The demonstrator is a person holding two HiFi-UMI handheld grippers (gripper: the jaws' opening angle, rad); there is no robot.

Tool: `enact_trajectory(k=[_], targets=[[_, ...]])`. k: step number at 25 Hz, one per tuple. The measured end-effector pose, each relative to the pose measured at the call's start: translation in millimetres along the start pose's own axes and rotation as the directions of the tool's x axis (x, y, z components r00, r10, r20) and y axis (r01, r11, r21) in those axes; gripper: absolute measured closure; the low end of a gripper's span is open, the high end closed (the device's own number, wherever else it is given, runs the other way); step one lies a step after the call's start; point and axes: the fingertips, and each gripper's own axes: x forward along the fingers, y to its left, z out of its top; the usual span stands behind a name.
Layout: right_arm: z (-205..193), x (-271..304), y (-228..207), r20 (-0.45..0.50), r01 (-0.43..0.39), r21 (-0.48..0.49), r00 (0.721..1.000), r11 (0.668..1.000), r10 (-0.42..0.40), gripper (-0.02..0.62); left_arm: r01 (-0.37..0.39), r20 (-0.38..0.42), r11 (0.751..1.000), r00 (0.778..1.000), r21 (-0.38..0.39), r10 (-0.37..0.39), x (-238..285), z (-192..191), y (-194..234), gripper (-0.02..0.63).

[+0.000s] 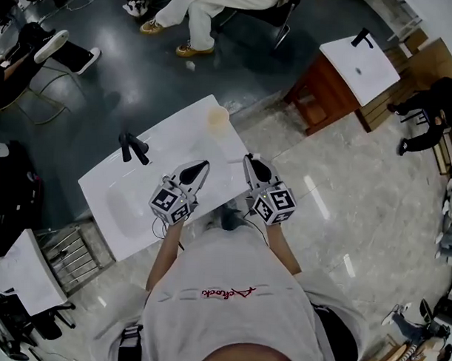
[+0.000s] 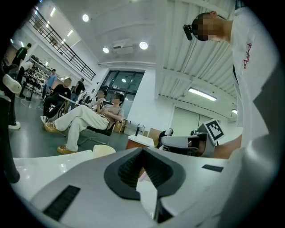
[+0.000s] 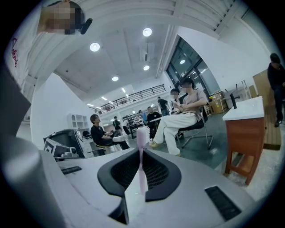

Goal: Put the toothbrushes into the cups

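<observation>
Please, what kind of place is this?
Probably a large workshop or lab hall, not a bathroom: a washbasin counter and a second washstand stand free on the floor, seated people nearby.

The cup [image 1: 218,118] stands at the bench's [image 1: 168,137] far edge, with the faucet [image 1: 132,147] to its left. Nearer, the left gripper [image 1: 199,168] is beside the right gripper [image 1: 252,166], which holds a toothbrush [image 3: 141,156].

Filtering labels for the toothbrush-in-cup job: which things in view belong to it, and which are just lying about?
Job:
pink toothbrush, clamped in the right gripper's jaws
cup on the sink counter

Lying about:
black faucet
wooden cabinet
seated person
</observation>
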Motion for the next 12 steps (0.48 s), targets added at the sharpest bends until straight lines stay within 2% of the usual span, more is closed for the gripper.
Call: enact_trajectory(k=[6,12], targets=[[-10.0,16.0,-3.6,-0.029,-0.021,0.011,0.999,1.000,0.021,0.577,-0.034,-0.010,0.999,0.999,-0.029,0.034,-4.9,-10.3,9.8,0.597],[9.6,52.3,-8.0,-0.014,-0.064,-0.030,0.998,0.997,0.064,0.577,-0.067,-0.005,0.996,0.998,-0.054,0.067,-10.1,-13.9,19.6,0.597]])
